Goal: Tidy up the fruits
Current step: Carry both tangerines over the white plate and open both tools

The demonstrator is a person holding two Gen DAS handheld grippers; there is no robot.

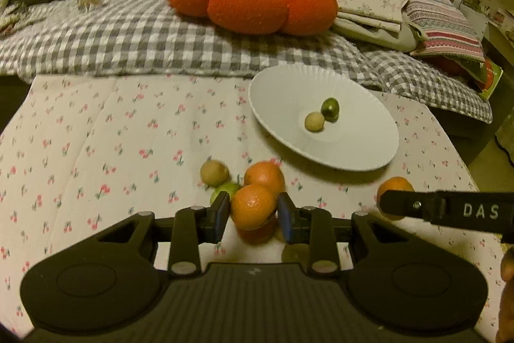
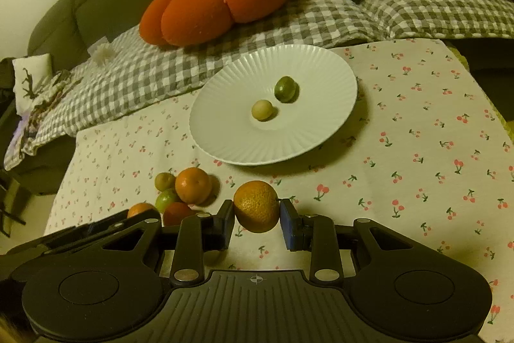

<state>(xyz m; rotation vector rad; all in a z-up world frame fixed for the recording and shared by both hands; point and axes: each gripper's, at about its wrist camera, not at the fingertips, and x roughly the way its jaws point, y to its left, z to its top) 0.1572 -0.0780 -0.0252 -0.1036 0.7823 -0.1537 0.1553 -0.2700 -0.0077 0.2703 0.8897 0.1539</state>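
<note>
While both grippers hang above the cherry-print cloth (image 2: 417,124), the left gripper (image 1: 253,216) is clamped on an orange (image 1: 253,206) and the right gripper (image 2: 257,214) on another orange (image 2: 256,205). Plate (image 2: 225,147) at 12 o'clock holds two small fruits, rim near the cloth's far edge. Loose fruit pile (image 2: 180,192) at 10 o'clock; bare cloth at 2 o'clock.

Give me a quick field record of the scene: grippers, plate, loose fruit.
left gripper: shut on an orange
right gripper: shut on another orange
plate: white, ribbed, on the cherry-print cloth
on plate: green fruit and pale round fruit, side by side
loose fruit: cluster on the cloth near the left gripper, including one orange and a light green fruit
</note>
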